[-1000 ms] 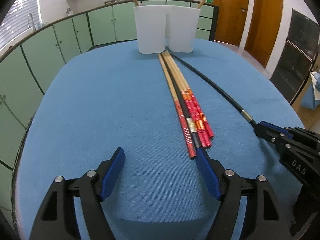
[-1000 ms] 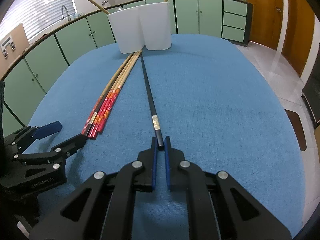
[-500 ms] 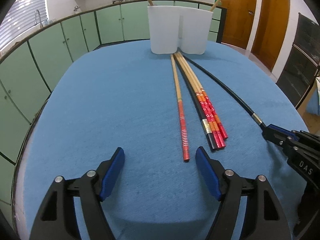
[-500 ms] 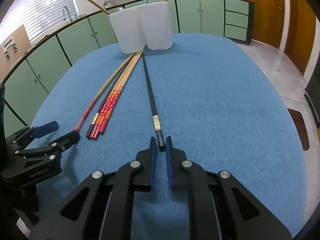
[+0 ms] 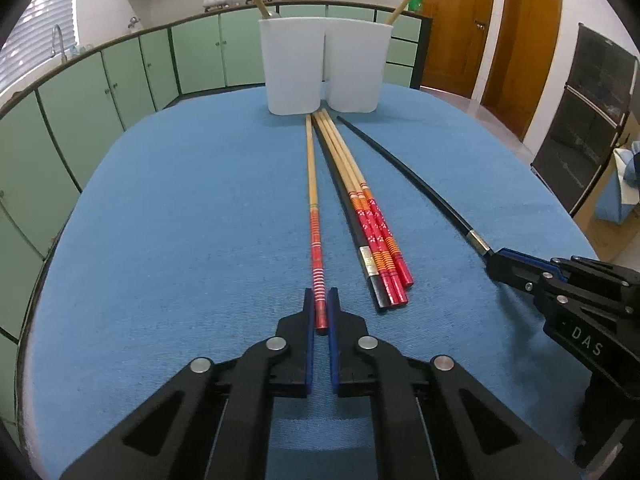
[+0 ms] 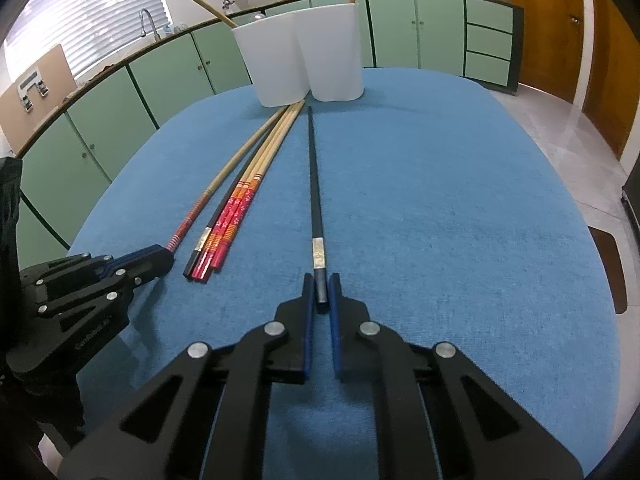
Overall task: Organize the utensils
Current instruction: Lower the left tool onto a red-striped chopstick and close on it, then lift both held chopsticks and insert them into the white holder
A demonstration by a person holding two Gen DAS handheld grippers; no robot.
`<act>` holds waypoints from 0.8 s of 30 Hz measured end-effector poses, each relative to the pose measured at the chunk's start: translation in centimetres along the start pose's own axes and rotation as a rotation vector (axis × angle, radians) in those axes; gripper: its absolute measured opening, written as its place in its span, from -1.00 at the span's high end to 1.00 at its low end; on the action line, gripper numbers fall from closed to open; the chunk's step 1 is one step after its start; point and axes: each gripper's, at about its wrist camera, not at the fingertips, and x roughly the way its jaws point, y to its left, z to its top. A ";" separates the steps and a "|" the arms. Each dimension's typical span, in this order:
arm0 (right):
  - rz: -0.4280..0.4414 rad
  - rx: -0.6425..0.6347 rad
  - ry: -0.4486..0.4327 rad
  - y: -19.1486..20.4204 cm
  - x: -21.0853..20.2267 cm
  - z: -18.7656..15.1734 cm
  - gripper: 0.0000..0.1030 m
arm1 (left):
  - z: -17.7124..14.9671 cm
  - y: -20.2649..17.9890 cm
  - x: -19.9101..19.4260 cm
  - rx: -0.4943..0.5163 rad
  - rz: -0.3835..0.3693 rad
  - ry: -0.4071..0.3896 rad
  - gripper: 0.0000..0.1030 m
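Note:
My left gripper (image 5: 321,312) is shut on the red end of a bamboo chopstick (image 5: 312,184) that lies on the blue tablecloth. My right gripper (image 6: 321,296) is shut on the end of a black chopstick (image 6: 314,176), also lying on the cloth. Between them lies a bundle of several chopsticks (image 5: 360,220) with red and orange ends and one black one. A white two-compartment holder (image 5: 324,68) stands at the far end, with one wooden stick in each compartment. All chopstick tips point at its base.
The table (image 5: 180,220) is oval with a blue cloth; its edges fall away left and right. Green cabinets (image 5: 100,92) curve behind. Wooden doors (image 5: 500,32) stand at the far right.
My left gripper has slid left, drawn the single red-ended chopstick away from the bundle and closed on its end. My right gripper stays shut on the black chopstick.

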 end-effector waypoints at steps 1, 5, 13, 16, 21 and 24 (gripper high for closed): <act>-0.008 -0.015 -0.008 0.2 -0.3 0.0 0.88 | 0.0 0.1 -0.2 -0.001 0.000 -0.005 0.88; 0.000 -0.019 -0.035 0.3 -1.6 0.5 0.89 | 0.6 0.3 -2.0 0.002 0.004 -0.047 0.88; 0.030 -0.030 -0.150 0.5 -6.8 3.6 0.89 | 3.4 0.7 -7.8 0.006 0.007 -0.193 0.89; 0.032 -0.039 -0.195 0.5 -8.7 5.1 0.89 | 4.8 0.7 -9.6 0.013 0.005 -0.245 0.89; 0.044 -0.063 -0.264 0.5 -11.5 7.9 0.89 | 7.5 0.6 -12.3 0.025 -0.014 -0.319 0.89; 0.062 -0.067 -0.287 0.4 -12.8 10.0 0.89 | 9.0 0.2 -13.3 0.040 -0.025 -0.349 0.89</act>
